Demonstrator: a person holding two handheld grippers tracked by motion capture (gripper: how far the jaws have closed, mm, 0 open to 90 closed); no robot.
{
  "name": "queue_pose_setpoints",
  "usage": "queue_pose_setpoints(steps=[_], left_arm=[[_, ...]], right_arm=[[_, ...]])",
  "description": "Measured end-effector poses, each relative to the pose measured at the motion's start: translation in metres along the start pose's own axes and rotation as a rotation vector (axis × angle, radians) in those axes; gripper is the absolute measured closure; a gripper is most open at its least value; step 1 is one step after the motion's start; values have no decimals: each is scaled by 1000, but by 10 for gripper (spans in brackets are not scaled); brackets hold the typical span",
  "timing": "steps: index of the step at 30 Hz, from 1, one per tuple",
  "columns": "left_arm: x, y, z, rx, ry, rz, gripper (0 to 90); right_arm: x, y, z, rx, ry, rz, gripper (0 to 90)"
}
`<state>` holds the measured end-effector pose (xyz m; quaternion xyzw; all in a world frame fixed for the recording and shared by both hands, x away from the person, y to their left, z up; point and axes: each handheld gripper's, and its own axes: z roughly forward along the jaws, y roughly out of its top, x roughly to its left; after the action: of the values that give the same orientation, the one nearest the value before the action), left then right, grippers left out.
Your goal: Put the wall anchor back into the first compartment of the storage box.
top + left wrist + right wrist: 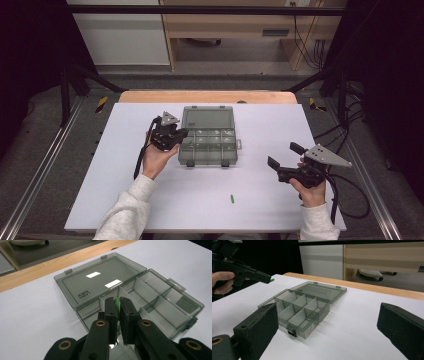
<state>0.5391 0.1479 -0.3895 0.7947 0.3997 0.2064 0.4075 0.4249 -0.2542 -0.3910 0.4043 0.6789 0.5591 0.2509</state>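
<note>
While the left gripper (117, 307) is clenching a small green piece (116, 305) over the compartment box (208, 145), mid-frame, a crooked drop is risking the wrong cell; right gripper (281, 156) is idling open, lower right.

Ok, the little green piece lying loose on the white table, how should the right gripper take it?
The green piece lies flat and alone, its long axis running away from the person. Judging by that, bring the open right gripper straight down from above, jaws either side of its narrow width, and pinch it at mid-length. Its exact shape is too small to tell.
</note>
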Motion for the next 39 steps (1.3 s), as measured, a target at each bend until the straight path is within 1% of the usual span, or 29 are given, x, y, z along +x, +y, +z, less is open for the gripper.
queue_pose_setpoints(steps=[3,4,7,11,12,14,18,19,23,24,25,30,31,33,35,36,37,39], left_arm=[[5,-1,8,5,10,-11,841],[5,-1,8,5,10,-11,841],[9,-4,17,14,11,-22,840],[12,-6,27,26,12,-21,840],[13,-7,29,30,7,-23,840],[13,-9,33,38,13,-19,840],[14,-12,42,78,28,-11,840],[14,-13,44,80,30,-16,840],[13,-16,50,109,36,3,840],[13,-16,50,109,36,3,840],[11,-17,52,124,44,18,840],[10,-19,57,142,47,17,839],[10,-20,59,158,50,18,838],[10,-20,61,168,44,16,836],[10,-21,63,182,48,6,834],[10,-21,63,182,49,5,822],[9,-21,62,173,45,-7,807],[9,-19,58,165,45,-1,782]], right_arm=[[0,0,0,3,-2,-1,39],[0,0,0,5,-2,1,39],[0,0,0,5,-2,1,39],[0,0,0,5,-1,-1,38],[0,0,0,4,-1,-2,38],[0,0,0,4,-1,1,38],[0,0,0,4,0,-2,38],[0,0,0,5,-2,2,39],[0,0,0,0,1,0,38],[0,0,0,1,1,-1,38],[0,0,0,2,0,-1,38],[1,0,0,2,0,4,38],[1,0,0,2,1,5,38],[0,0,0,2,0,3,38],[0,0,0,3,1,2,38],[0,0,0,2,0,2,38],[0,0,0,2,0,2,38],[1,0,0,2,0,2,38]])
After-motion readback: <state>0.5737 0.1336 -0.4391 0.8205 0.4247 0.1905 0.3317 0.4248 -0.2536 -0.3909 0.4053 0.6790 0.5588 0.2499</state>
